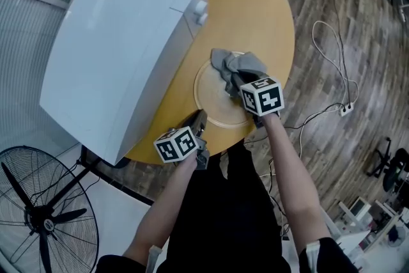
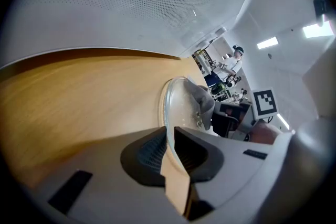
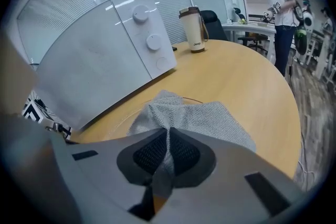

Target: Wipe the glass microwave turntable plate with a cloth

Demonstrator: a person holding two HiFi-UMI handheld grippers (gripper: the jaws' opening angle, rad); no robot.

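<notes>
A round wooden tabletop (image 1: 255, 16) stands on a wood-plank floor (image 1: 364, 29); white cables (image 1: 333, 54) trail across it, with a black pedestal fan (image 1: 39, 217) nearby.

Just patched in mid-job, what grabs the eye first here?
The big white microwave fills the left of the round table. Beside it, the left tool clamps the near rim of the glass plate, while the right tool holds a bunched grey cloth on it.

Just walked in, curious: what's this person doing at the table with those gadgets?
A person works two handheld grippers. The left gripper is clamped on the rim of the clear round glass turntable plate, steadying it on the round wooden table beside the white microwave. The right gripper pinches a crumpled grey cloth that rests on the plate.
</notes>
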